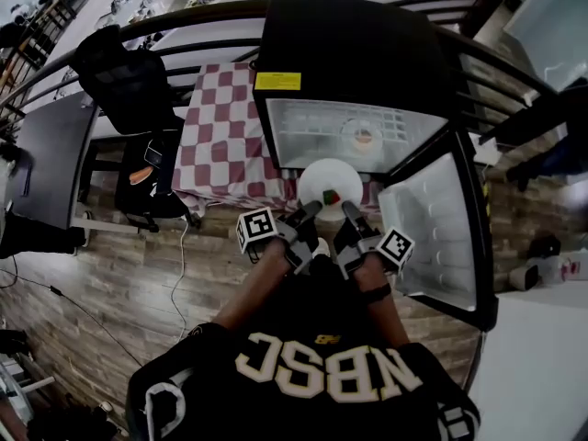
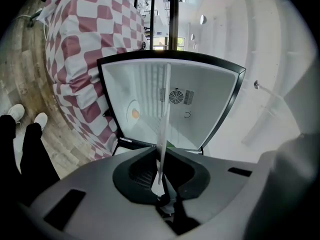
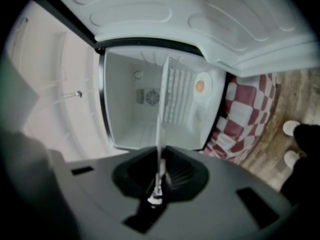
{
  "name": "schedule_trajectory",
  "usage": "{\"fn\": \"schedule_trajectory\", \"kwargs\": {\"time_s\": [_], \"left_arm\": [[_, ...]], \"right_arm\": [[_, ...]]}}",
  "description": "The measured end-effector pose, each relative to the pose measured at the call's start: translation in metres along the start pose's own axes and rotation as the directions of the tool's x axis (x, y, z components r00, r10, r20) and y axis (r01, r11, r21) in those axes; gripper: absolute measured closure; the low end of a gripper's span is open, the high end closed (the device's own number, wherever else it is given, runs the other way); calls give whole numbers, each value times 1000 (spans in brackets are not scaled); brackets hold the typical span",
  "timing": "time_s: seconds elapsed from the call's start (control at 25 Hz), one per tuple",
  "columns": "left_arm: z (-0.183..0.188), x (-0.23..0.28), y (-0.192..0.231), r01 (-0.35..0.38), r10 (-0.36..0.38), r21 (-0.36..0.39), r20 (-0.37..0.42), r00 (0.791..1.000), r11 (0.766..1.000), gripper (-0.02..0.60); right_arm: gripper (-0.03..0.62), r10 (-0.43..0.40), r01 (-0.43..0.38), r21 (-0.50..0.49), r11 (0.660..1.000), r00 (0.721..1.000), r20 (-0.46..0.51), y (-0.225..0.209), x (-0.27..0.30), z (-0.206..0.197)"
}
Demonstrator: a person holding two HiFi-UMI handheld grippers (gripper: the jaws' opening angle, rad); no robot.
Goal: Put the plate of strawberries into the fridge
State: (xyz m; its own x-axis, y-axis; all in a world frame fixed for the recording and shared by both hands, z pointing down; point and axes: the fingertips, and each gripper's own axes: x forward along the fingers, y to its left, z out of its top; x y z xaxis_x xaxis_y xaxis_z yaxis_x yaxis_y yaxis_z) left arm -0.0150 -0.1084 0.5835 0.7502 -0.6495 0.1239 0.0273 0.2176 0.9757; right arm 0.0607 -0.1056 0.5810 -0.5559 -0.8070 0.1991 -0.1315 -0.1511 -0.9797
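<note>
Gripping one white plate [image 1: 328, 176] by its near rim: left tongs [image 1: 311, 210] and right tongs [image 1: 349, 209], both clamped nearly closed. Plate with strawberries [image 1: 332, 197], count unclear, held before one open fridge [image 1: 354, 49]; one dish [image 1: 365, 138] inside.

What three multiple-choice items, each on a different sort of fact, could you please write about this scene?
1. Where is the plate of strawberries? A. held before the open fridge; B. on the floor; C. atop the fridge.
2. What colours is the checked cloth? A. blue and white; B. red and white; C. green and yellow.
3. How is the fridge door? A. shut; B. open; C. taken off.
Answers: 1 A, the left hand-held gripper and right hand-held gripper clamp it at the opening; 2 B, red and white squares show; 3 B, its white inside shows.
</note>
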Motion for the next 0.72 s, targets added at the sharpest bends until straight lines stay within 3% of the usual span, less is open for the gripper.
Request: {"fn": "schedule_trajectory", "kwargs": {"time_s": [0.52, 0.72], "left_arm": [[36, 43, -19, 7, -7, 17, 43, 999, 1000, 548], [47, 57, -17, -13, 13, -8, 47, 999, 1000, 548]], "right_arm": [[545, 38, -37, 3, 999, 999, -27, 15, 43, 41], [545, 45, -44, 10, 999, 999, -24, 17, 55, 54]]}}
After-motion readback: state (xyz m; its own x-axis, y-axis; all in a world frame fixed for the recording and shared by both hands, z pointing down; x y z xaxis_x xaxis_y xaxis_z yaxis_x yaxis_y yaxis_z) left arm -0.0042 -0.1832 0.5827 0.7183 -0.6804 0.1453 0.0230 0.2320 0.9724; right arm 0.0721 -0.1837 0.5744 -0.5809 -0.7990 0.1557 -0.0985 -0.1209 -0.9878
